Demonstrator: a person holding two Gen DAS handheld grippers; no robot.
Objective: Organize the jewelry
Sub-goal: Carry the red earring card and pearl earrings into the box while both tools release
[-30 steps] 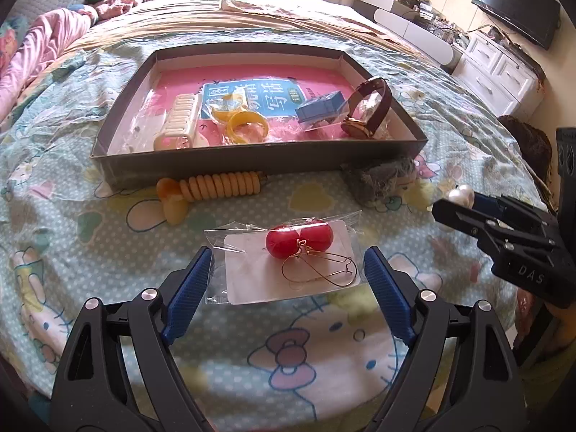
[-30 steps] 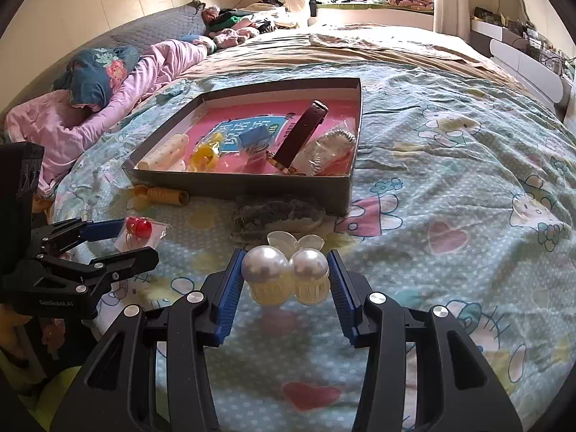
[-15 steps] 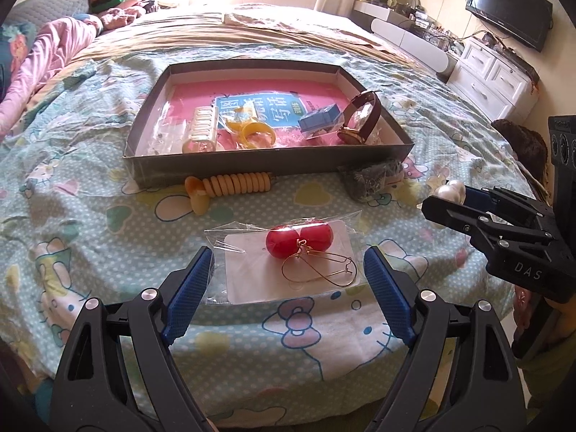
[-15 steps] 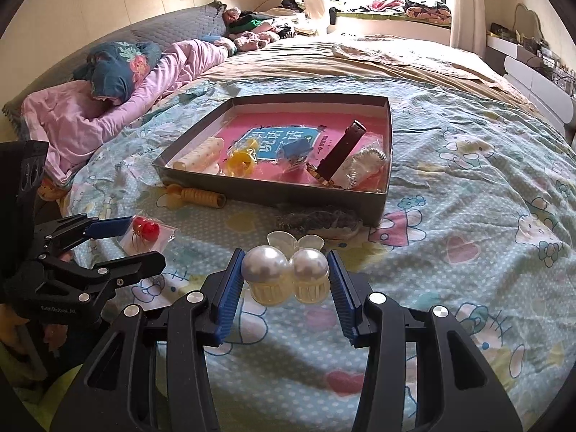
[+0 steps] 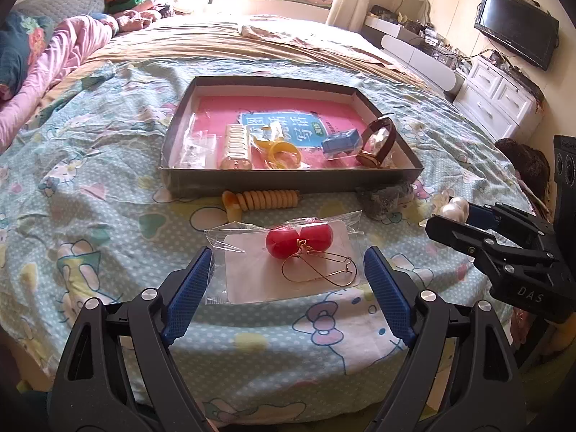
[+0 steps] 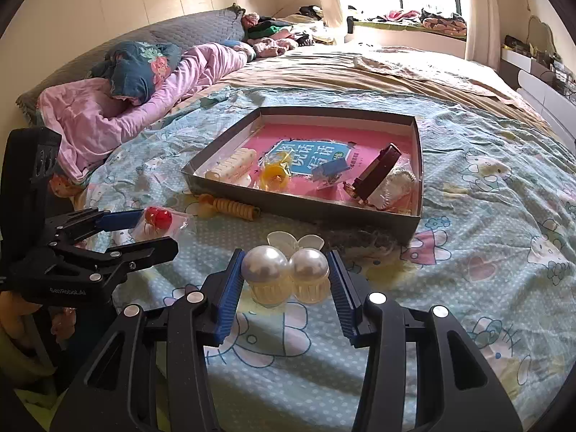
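Both grippers have risen and drawn back from the bed since a moment ago, so the tray now looks farther off and more of the room shows. On the left, the left gripper (image 5: 288, 270) holds a clear bag of red ball earrings (image 5: 289, 257) by its side edges, blue fingers (image 5: 187, 295) clenched against the packet, which hangs above the patterned bedsheet (image 5: 90, 198). Beyond it, an orange coil hair tie (image 5: 261, 199) lies on the sheet, just beside the front wall of the dark tray (image 5: 288, 180). Inside the tray, from left to right, lie a cream hair clip (image 5: 237, 145), a yellow ring-shaped piece (image 5: 284, 151), a small blue box (image 5: 340, 142) and a brown-strapped watch (image 5: 378, 140) standing on edge. A dark glittery bundle (image 5: 385, 198) sits on the sheet near the tray's right front corner. Farther right, the right gripper (image 6: 284, 279) is closed on a pair of pearl-topped hair clips (image 6: 284, 273), held clear of the bed.
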